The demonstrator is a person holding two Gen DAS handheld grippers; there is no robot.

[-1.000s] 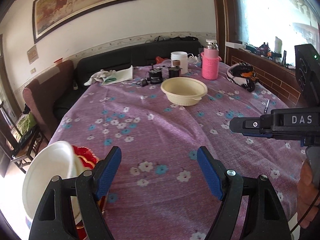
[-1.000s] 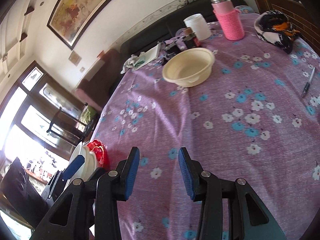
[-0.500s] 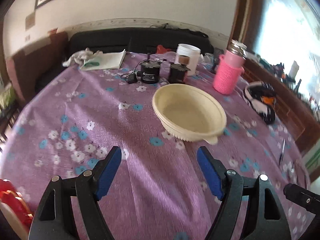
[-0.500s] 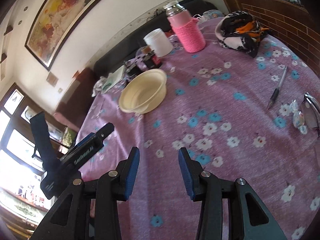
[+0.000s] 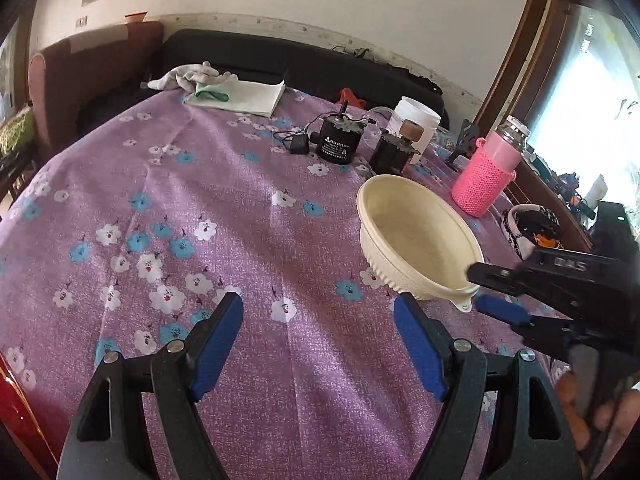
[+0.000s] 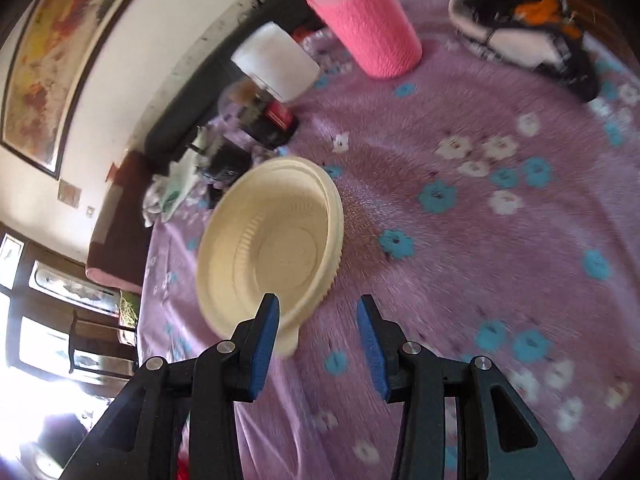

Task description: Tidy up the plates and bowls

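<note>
Cream ribbed bowl sits upright on the purple floral tablecloth, mid-table, w/ its small rim tab facing the grippers. Right gripper is the nearer tool: its left finger is right at the tab, rim lies just ahead & left of the gap, jaws part-open, nothing in them. In the left view one finger looks above the rim, one below; contact can't be told. Left gripper wide open, empty, bowl ahead-right of it. Vs half a sec ago: right gripper was well short of the bowl, now at its rim; left barely shifted.
</note>
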